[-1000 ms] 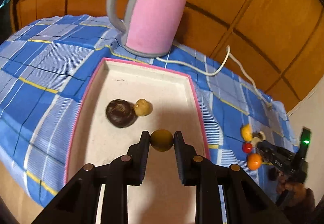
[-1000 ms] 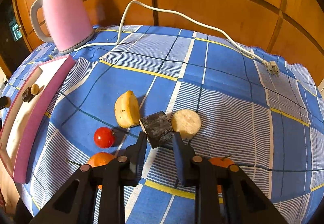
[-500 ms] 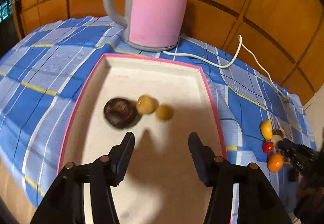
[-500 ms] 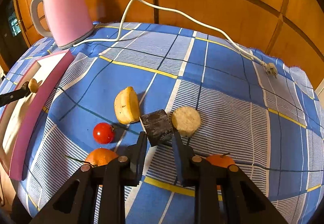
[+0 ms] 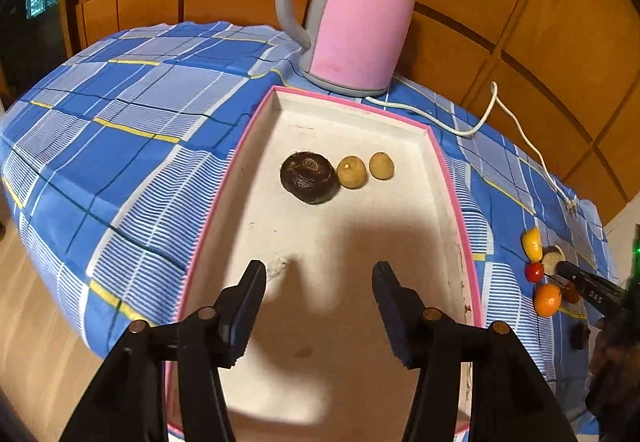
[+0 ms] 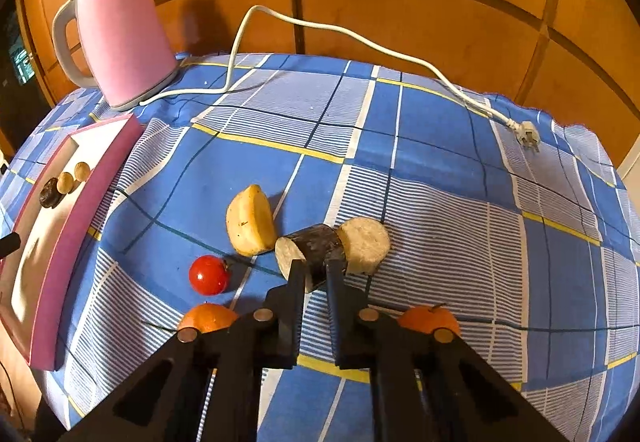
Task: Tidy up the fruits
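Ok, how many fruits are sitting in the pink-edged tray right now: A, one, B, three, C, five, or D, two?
B: the left wrist view shows three in the tray: a dark round fruit and two small tan fruits in a row.

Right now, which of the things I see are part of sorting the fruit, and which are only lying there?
Part of the job:
- tray with three pieces already inside
- dark-skinned chunk in the right gripper
- yellow piece
- pale round slice
- tomato
- two oranges

Only lying there:
- kettle
- cord
- tablecloth
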### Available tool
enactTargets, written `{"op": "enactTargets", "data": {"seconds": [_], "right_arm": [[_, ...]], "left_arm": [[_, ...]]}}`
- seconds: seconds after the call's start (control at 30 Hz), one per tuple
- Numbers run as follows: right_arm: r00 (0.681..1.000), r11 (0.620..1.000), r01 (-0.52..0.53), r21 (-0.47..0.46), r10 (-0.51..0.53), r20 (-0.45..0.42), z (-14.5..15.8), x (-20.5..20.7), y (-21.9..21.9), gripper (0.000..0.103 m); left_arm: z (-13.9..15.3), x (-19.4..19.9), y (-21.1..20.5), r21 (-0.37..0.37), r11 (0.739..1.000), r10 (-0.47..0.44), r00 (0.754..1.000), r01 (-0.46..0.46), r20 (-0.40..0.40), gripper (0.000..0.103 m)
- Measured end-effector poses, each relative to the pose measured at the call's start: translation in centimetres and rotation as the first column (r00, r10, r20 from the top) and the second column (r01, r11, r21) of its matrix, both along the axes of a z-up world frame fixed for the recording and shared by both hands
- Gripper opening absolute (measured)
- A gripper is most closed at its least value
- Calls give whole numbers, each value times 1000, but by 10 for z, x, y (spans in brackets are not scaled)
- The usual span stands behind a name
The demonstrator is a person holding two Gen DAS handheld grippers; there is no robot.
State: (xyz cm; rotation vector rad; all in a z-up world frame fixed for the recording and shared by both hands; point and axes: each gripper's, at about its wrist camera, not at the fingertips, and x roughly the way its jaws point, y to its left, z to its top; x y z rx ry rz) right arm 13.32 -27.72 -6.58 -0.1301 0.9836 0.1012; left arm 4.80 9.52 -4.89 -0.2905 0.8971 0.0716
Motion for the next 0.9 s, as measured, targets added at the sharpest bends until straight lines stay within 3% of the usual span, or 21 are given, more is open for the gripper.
{"op": "enactTargets", "data": {"seconds": [0.17, 0.3, 0.43, 0.6, 0.9], "right_arm": [[999, 1000, -17, 0, 17, -31, -1, 2, 8, 12], [999, 998, -32, -46, 30, -42, -6, 3, 14, 32], [998, 995, -32, -91, 27, -57, -17, 6, 15, 32], [999, 996, 12, -91, -15, -40, -19, 2, 5, 5], [999, 995, 18, -99, -21, -24, -8, -5, 2, 3]], "left_arm": [[11, -14, 0, 30, 999, -24, 999, 23, 22, 56], [18, -26, -7, 54, 997, -53, 998, 51, 42, 57], [22, -33, -16, 63, 995, -85, 995, 82, 51, 57], [25, -39, -26, 69, 992, -110, 992, 106, 63, 57], [29, -46, -30, 62, 992, -118, 990, 114, 75, 57]]}}
